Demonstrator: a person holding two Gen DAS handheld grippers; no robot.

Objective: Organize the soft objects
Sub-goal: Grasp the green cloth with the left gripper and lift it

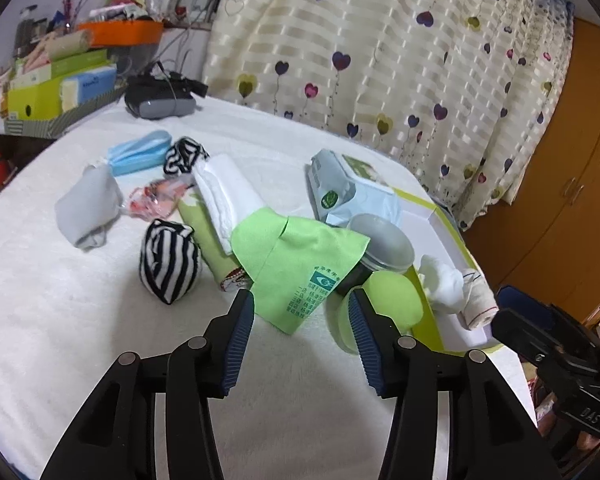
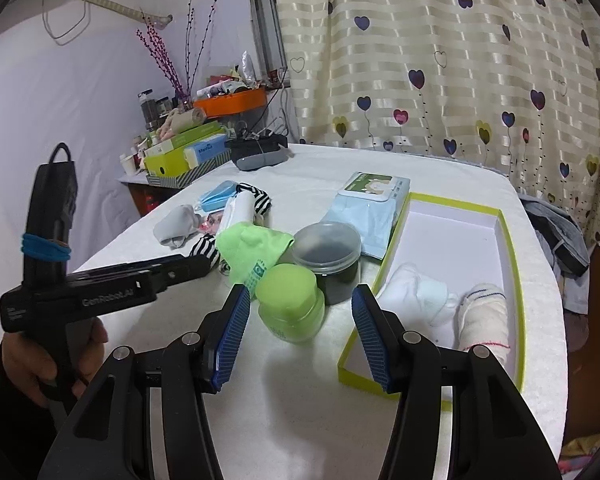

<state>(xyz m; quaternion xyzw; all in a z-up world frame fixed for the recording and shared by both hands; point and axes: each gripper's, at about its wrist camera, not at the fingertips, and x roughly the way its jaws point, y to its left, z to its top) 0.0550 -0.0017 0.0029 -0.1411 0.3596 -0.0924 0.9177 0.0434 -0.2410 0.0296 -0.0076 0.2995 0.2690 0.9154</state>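
My left gripper is open, its fingertips at the near corner of a light green cloth that drapes over other items. Beside it lie a black-and-white striped sock ball, a grey sock, a folded white towel and a blue face mask. My right gripper is open and empty, its fingers either side of a green-lidded jar. The green-rimmed white box holds a white sock and a cream rolled sock.
A dark jar with a clear lid stands behind the green jar. A wet-wipes pack lies behind it. A black headset sits at the table's far side. Cluttered boxes fill a shelf at left. A curtain hangs behind.
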